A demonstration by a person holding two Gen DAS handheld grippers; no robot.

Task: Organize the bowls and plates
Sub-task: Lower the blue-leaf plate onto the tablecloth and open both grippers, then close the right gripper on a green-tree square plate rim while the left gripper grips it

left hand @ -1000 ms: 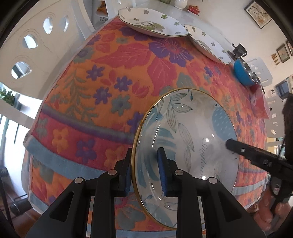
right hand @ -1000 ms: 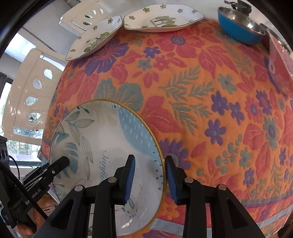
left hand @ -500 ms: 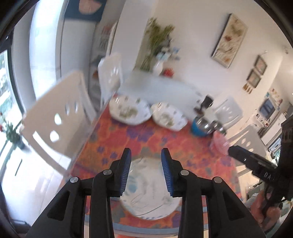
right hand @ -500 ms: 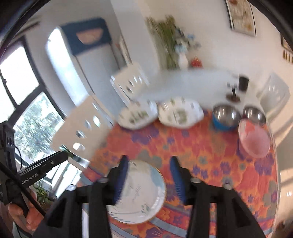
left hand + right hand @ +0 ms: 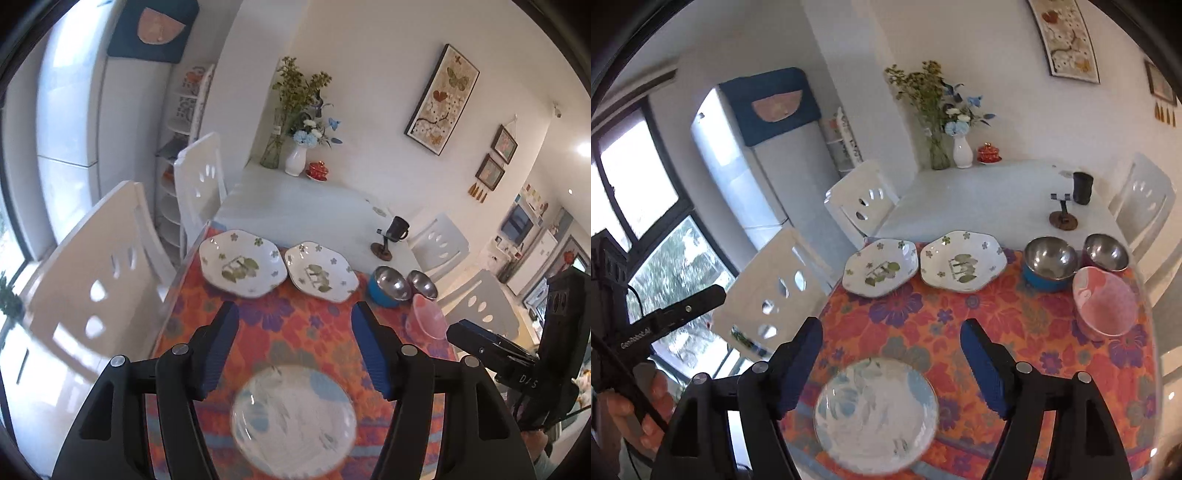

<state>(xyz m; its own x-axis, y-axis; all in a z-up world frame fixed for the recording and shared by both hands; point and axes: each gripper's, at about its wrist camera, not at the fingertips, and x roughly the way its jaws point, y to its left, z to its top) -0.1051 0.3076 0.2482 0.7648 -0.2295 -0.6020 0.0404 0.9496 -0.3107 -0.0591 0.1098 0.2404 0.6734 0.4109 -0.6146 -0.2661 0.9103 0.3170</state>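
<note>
A round leaf-patterned plate (image 5: 293, 417) is seen lying flat at the near edge of the floral tablecloth (image 5: 295, 325), gripped by nothing. Above it the left gripper (image 5: 294, 345) and right gripper (image 5: 891, 363) are held, their jaws spread apart, having just been opening, with nothing between them. Two white flowered plates (image 5: 881, 267) and the bowls (image 5: 1049, 264) are set along the cloth's far edge.

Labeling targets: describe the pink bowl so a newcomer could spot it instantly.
On the floral orange tablecloth, look to the far right edge, where bowls cluster. The pink bowl sits nearest the camera there, in front of two steel-lined bowls; it alone is pale pink inside.
</note>
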